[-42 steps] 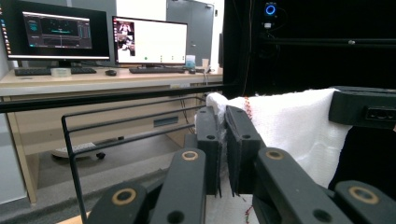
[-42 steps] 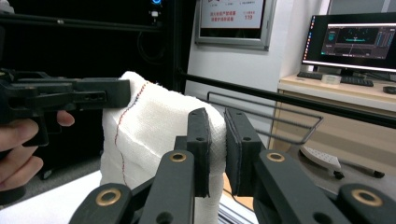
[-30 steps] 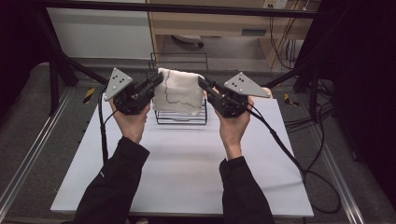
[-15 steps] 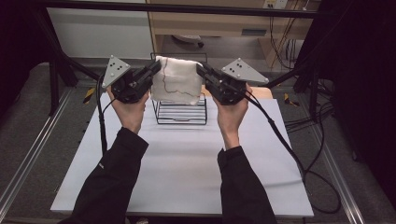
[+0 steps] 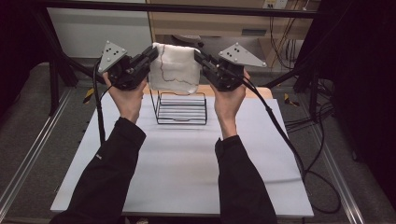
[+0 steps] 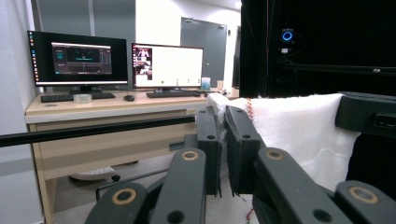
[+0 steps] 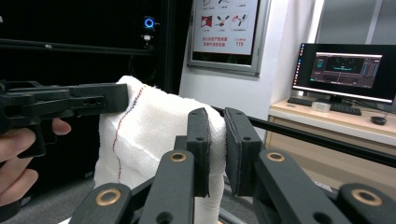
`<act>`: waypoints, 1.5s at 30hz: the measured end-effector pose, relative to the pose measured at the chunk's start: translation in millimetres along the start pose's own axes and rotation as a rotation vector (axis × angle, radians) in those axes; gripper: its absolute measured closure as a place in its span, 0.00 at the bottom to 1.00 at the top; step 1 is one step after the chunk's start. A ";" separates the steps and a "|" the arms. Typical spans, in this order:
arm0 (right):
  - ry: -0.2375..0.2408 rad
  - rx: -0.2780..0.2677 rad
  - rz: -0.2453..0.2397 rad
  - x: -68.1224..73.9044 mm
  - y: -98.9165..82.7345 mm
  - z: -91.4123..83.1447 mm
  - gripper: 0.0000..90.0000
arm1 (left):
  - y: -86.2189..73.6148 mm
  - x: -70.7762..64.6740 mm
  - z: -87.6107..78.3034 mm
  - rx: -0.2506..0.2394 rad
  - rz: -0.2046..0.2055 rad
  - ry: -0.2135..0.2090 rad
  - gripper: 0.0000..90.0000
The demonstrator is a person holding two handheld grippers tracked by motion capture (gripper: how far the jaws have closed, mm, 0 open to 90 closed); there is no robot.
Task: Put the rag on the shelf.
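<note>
**Cloth held up over the rack**

A white table point(image 5: 177, 163) carries an empty wire rack point(image 5: 180, 108). Above it hangs a white cloth point(image 5: 175, 70), stretched between the left gripper point(image 5: 150, 58) and right gripper point(image 5: 200, 59), each pinching a top corner. It looks light, soft and limp, so the corners seem the best hold.

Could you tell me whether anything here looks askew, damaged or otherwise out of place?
Nothing stands out. The white cloth hangs fairly evenly between the left gripper and the right gripper, each shut on an upper corner, above the wire rack, which stands upright on the white table.
</note>
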State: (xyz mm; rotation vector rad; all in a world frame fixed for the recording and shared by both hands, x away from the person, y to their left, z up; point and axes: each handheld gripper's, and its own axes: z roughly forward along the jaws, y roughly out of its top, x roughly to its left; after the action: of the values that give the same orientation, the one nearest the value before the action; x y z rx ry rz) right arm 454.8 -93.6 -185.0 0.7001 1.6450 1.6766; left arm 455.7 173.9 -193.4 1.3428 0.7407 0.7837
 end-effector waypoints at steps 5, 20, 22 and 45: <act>-0.006 -0.002 0.000 -3.8 7.2 5.8 0.90 | 6.8 2.9 5.0 -0.007 -0.006 0.004 0.94; -0.006 -0.020 -0.003 -11.3 24.0 20.2 0.90 | 28.9 11.0 15.6 -0.019 0.012 0.024 0.94; -0.007 -0.020 -0.003 -12.5 25.3 23.1 0.90 | 30.8 12.6 17.7 -0.019 0.013 0.027 0.94; -0.040 0.017 0.013 -35.0 21.5 49.6 0.90 | 17.8 26.8 52.0 -0.006 0.008 0.045 0.94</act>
State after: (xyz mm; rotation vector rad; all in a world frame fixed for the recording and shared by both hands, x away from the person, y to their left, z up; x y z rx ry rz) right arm 513.0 -88.8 -157.9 0.7490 1.6317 1.6492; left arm 512.6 169.0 -171.5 1.3273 0.7682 0.8247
